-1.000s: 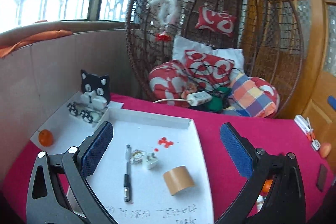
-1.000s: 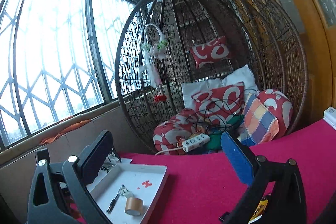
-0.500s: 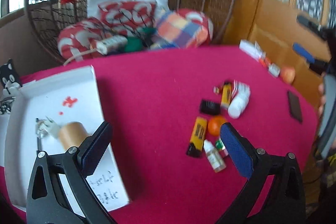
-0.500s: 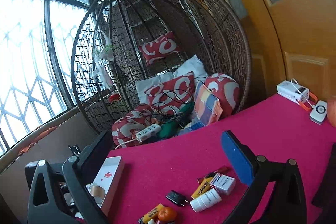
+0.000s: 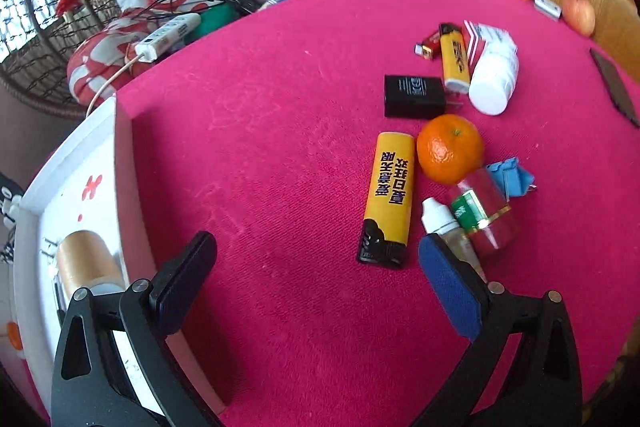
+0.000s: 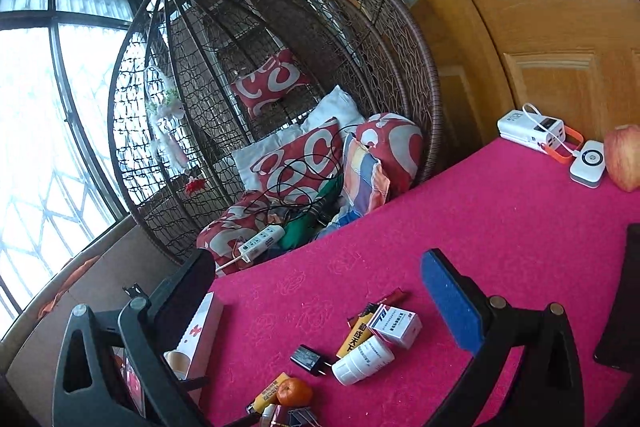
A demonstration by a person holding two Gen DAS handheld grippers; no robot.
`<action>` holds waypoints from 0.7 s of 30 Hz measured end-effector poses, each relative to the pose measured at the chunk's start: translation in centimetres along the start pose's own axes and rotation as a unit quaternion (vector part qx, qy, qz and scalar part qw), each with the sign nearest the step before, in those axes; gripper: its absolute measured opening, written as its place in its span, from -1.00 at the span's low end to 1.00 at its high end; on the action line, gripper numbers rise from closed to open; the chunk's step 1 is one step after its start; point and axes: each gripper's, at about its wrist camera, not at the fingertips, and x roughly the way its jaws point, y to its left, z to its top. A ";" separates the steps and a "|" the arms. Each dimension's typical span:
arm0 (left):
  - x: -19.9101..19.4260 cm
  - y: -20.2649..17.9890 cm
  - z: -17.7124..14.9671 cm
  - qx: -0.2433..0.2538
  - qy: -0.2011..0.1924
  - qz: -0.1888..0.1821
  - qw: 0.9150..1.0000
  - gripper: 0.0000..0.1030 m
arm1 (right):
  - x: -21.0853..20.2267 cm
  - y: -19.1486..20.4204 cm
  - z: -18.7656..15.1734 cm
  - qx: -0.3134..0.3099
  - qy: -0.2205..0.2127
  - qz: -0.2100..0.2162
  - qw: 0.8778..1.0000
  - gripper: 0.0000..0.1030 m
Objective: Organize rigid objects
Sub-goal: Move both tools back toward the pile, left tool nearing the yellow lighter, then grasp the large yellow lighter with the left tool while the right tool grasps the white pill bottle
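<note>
Both wrist views, one moment in sorting small rigid items on a table (image 5: 280, 75) covered in pink cloth. The left gripper (image 5: 316, 267) hangs above the cloth with its jaws spread wide and nothing between them; the large yellow lighter (image 5: 390, 195) lies just ahead of the gap, near the blue-padded finger. This stance suggests an approach to a pick not yet begun. The right gripper (image 6: 316, 291) is likewise wide open and empty, raised higher and pointed toward the hanging wicker chair (image 6: 280, 75) beyond the table's far edge, apparently idle.

The loose items form one cluster toward the table's right side: the lighter, a mandarin (image 5: 450, 149) just beside it, a black charger plug (image 5: 414, 97), a second yellow lighter (image 5: 454, 59), a white pill bottle (image 5: 494, 79), a small dropper bottle (image 5: 438, 217), a clear green-labelled item (image 5: 478, 213) and a blue binder clip (image 5: 510, 175). The white tray (image 5: 120, 163) at the left edge, presumably the destination, already holds a roll of tan tape (image 5: 86, 259).

Only the left view looks down on the cluster and into the tray. Only the right view shows the white power bank (image 6: 534, 129) and apple (image 6: 624, 157) near the far right corner, and a red-and-white box (image 6: 396, 325) resting against the pill bottle.
</note>
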 end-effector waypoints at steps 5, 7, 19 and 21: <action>1.1 -0.3 1.0 0.004 -0.001 -0.011 1.000 0.86 | 0.7 -0.7 -0.8 0.005 0.020 -0.012 1.000 1.00; 1.4 -0.4 1.6 0.001 0.001 -0.023 1.000 0.85 | 1.1 -1.0 -1.2 0.006 0.031 -0.019 0.999 1.00; 0.4 -0.4 1.0 -0.021 -0.017 -0.079 0.996 -0.49 | 4.9 -2.2 -4.5 -0.030 0.132 -0.049 0.990 1.00; 0.3 -0.3 0.8 -0.027 -0.020 -0.083 0.996 -0.54 | 6.0 -1.3 -5.5 -0.079 0.165 -0.050 0.982 1.00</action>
